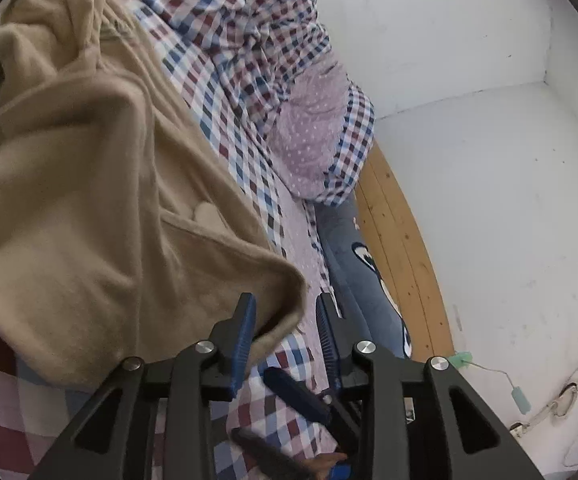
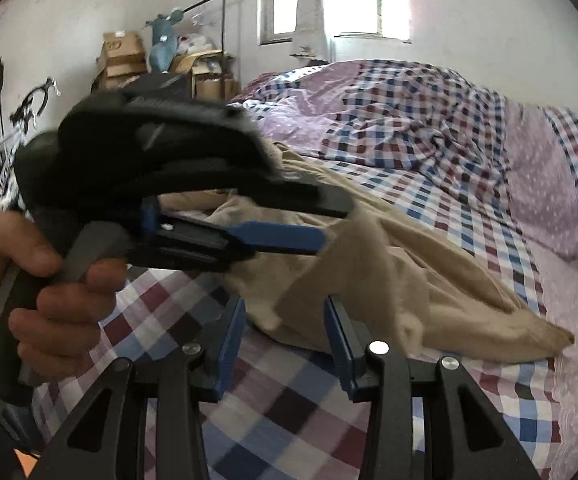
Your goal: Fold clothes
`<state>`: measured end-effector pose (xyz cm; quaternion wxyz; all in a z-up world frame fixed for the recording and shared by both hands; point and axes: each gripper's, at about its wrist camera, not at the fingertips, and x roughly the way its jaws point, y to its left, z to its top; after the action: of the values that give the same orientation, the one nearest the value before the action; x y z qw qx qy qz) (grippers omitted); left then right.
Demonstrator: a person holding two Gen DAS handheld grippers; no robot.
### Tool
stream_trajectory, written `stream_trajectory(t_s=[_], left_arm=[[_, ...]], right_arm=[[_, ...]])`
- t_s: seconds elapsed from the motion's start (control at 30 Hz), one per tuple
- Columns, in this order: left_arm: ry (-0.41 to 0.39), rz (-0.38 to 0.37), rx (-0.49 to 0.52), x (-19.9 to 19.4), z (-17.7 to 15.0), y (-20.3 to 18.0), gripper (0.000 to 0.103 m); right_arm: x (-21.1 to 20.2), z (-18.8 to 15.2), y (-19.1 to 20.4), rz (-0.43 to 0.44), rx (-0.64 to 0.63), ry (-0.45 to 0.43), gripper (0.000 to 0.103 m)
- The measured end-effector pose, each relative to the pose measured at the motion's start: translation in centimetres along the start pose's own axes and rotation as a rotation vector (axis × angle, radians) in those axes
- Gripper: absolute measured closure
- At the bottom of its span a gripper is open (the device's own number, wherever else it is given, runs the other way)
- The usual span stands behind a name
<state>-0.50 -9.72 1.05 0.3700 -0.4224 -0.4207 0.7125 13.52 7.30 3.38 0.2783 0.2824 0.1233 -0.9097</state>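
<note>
A tan garment [image 1: 89,184] lies crumpled on the checked bed sheet [image 1: 225,128]. My left gripper [image 1: 285,312] is open, and the garment's lower corner [image 1: 289,296] sits between its blue fingers [image 1: 245,328]. In the right wrist view a hand [image 2: 49,280] holds the left gripper [image 2: 321,236], blurred, at a raised fold of the tan garment [image 2: 429,280]. My right gripper [image 2: 285,320] is open low over the sheet [image 2: 273,400], with the garment's near edge just ahead of its fingertips and nothing gripped.
A rumpled checked and dotted purple duvet [image 2: 409,120] and a pillow [image 1: 313,140] fill the far side of the bed. A wooden bed board [image 1: 401,240] meets the white wall [image 1: 489,120]. Cardboard boxes [image 2: 125,60] and a bicycle [image 2: 29,112] stand at the left.
</note>
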Motion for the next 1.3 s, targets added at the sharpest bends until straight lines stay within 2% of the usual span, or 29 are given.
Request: stream_trajectory(t_s=[0.1,0.17,0.2,0.27,0.33,0.47,0.53,0.63,0.8,1.03,1.3], left_arm=[[0.017,-0.012,0.011,0.1,-0.2,-0.3,0.066],[0.011,-0.019,0.021,-0.1,-0.2,-0.6,0.054],[0.003,-0.023,0.020,-0.4,-0.2,-0.6,0.052],[-0.012,-0.028,0.012,-0.9,0.0,-0.5,0.050],[-0.021,-0.020,-0.005,-1.3,0.2,-0.2,0.049],[-0.023,-0.007,-0.033,-1.6,0.4,0.2,0.049],[-0.016,-0.009,-0.034,-1.6,0.3,0.0,0.049],[0.001,-0.022,-0.023,-1.6,0.1,-0.5,0.049],[0.030,-0.045,0.007,-1.5,-0.2,-1.6,0.049],[0.086,0.020,0.067,-2.2,-3.2,-2.8,0.049],[0.070,0.086,0.039,-3.8,-6.1,-1.8,0.049]], right_arm=[[1.0,0.1,0.4,-0.071,0.005,0.017,0.062],[1.4,0.2,-0.1,-0.094,0.043,0.027,0.063],[1.7,0.2,-0.3,-0.101,0.056,0.037,0.066],[2.1,0.1,-0.7,-0.116,0.074,0.059,0.088],[1.9,0.0,-1.5,-0.093,0.105,0.052,0.100],[-0.1,0.1,-4.1,0.013,0.190,-0.005,0.101],[-1.2,0.2,-5.8,0.101,0.256,-0.033,0.101],[-2.9,0.3,-7.8,0.277,0.331,-0.067,0.101],[-4.4,0.2,-7.5,0.466,0.259,-0.038,0.101],[-4.0,-0.8,-4.0,0.542,0.130,0.048,0.101],[-3.4,-1.6,-3.5,0.559,0.108,0.092,0.101]])
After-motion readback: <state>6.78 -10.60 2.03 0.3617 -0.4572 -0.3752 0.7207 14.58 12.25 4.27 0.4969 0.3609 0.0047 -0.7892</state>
